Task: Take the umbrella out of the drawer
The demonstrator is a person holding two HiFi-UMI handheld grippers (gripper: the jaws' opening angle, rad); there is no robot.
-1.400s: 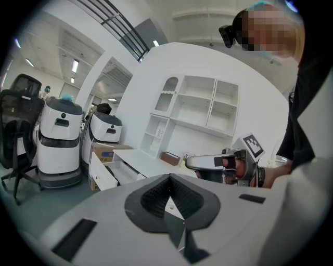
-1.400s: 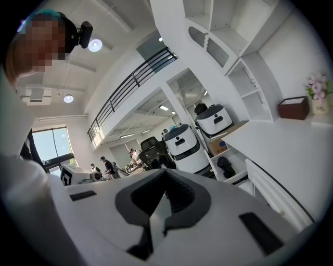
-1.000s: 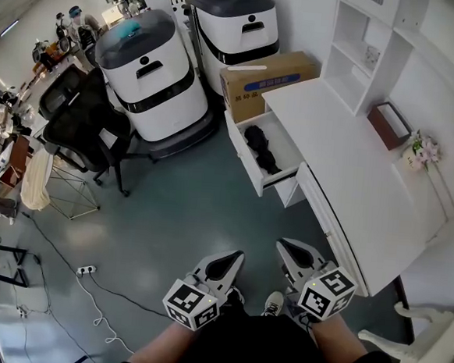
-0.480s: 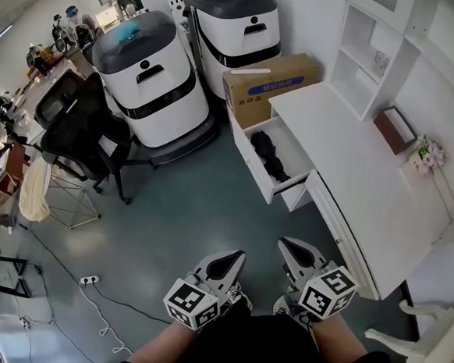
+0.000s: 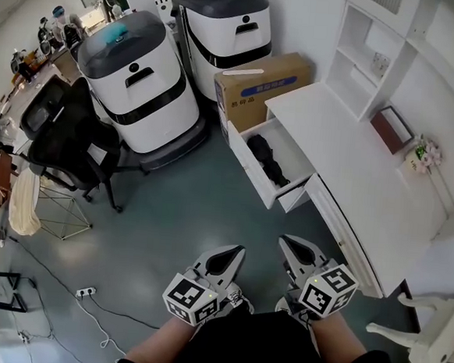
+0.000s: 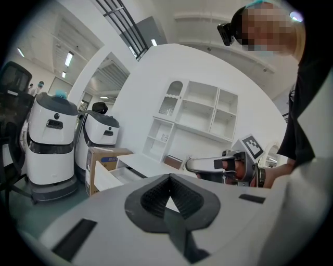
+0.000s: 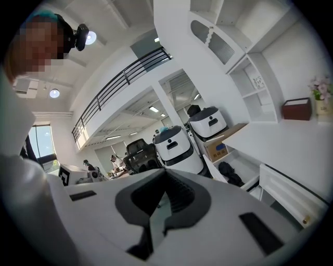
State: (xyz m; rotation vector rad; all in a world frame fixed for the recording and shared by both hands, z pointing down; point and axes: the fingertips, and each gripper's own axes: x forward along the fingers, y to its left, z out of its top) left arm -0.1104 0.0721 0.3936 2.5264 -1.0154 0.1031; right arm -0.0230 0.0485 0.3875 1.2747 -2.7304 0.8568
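A folded black umbrella [image 5: 265,160] lies in the open white drawer [image 5: 248,164] of the desk, also in the right gripper view as a dark bundle, the umbrella [image 7: 229,172]. Both grippers hover low over the floor, well short of the drawer. My left gripper [image 5: 235,253] is shut and holds nothing; its jaws meet at the left gripper [image 6: 169,176]. My right gripper [image 5: 285,243] is shut and empty too, as the right gripper [image 7: 165,172] shows. The left gripper view catches the drawer [image 6: 109,177] from the side, with the umbrella hidden.
Two white and grey machines [image 5: 141,76] [image 5: 227,28] and a cardboard box [image 5: 264,82] stand behind the drawer. A black office chair [image 5: 66,137] is at the left. The white desk [image 5: 353,175] carries a brown box [image 5: 391,129] and flowers [image 5: 421,153]. A cable and power strip [image 5: 85,291] lie on the floor.
Both grippers stayed shut and advanced slightly with the person towards the desk. In the head view the drawer and the machines have drifted a little down and left.
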